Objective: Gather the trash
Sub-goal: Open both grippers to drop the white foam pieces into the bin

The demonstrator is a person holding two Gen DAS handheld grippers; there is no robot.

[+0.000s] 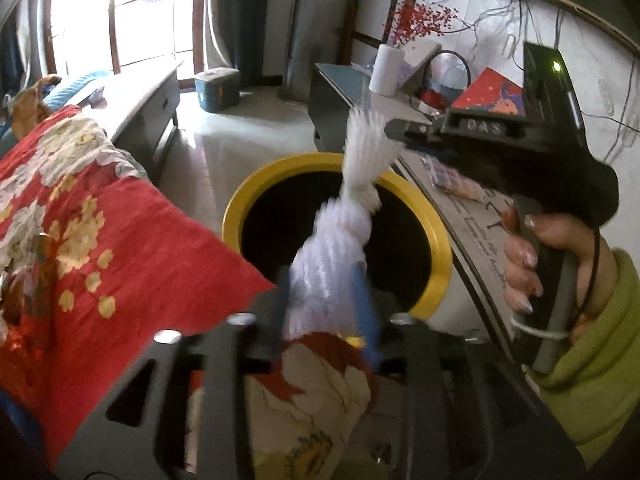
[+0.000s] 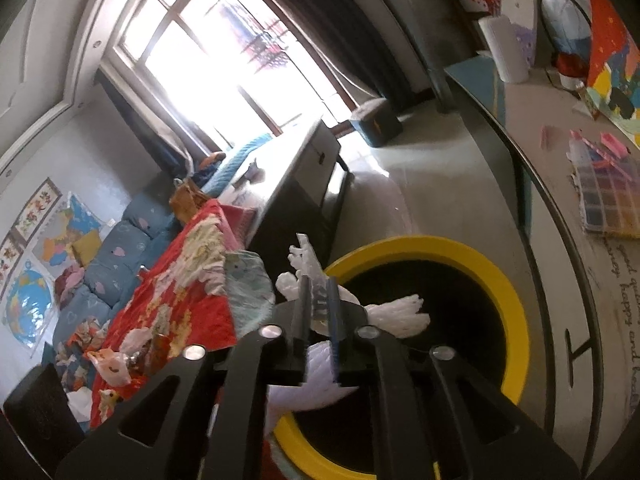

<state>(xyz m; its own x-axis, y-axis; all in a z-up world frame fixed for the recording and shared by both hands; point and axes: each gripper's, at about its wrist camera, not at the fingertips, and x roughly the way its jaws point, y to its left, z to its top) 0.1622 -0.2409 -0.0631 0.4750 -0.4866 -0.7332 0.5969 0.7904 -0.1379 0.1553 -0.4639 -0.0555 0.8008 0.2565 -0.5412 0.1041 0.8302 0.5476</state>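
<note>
Red floral quilt (image 1: 100,216) left of bin, edge cut off. Yellow-rimmed round bin (image 1: 434,240), interior black, contents unreadable. White crinkled plastic bag (image 1: 340,248) above bin mouth, motion-blurred, pinched between both left gripper (image 1: 326,300) and right gripper (image 2: 320,304).

A white plastic bag (image 1: 340,248), blurred by motion, is stretched above the yellow-rimmed bin (image 1: 434,240), its lower end clamped between the fingers of the left gripper (image 1: 326,300) and its upper end pinched by the right gripper (image 1: 394,132). A hand (image 1: 560,264) in a green sleeve grips the right tool's handle. A red floral quilt (image 1: 100,248) lies at left.
</note>
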